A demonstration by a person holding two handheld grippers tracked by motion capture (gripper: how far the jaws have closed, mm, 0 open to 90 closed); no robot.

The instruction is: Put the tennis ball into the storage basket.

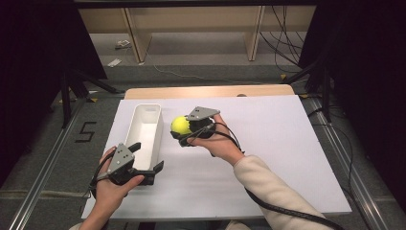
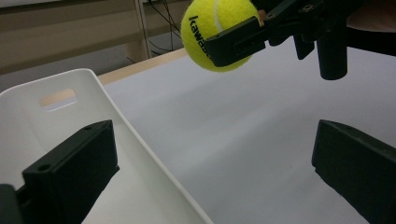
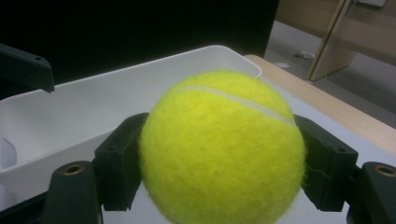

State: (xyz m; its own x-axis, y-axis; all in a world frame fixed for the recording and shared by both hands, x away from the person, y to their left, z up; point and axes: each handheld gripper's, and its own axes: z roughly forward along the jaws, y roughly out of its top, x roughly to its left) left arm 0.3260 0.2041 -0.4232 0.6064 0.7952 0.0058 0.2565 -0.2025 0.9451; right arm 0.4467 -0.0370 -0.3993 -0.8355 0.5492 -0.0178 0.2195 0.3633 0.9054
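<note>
Beside the white bin (image 1: pixel 143 129), the right tool (image 1: pixel 187 128) grips a tennis ball (image 1: pixel 180 125); the left tool (image 1: pixel 142 160) straddles the bin's wall, jaws wide.

Left hand-held gripper (image 1: pixel 145 162) low, jaws spread wide, right hand-held gripper (image 1: pixel 184 130) raised, jaws clamped

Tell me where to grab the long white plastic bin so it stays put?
Probably the near end of the long white plastic bin, one side wall pinched from above. The wall is thin and upright, so fingers fit astride it. The left gripper already straddles that wall there, jaws open.
</note>
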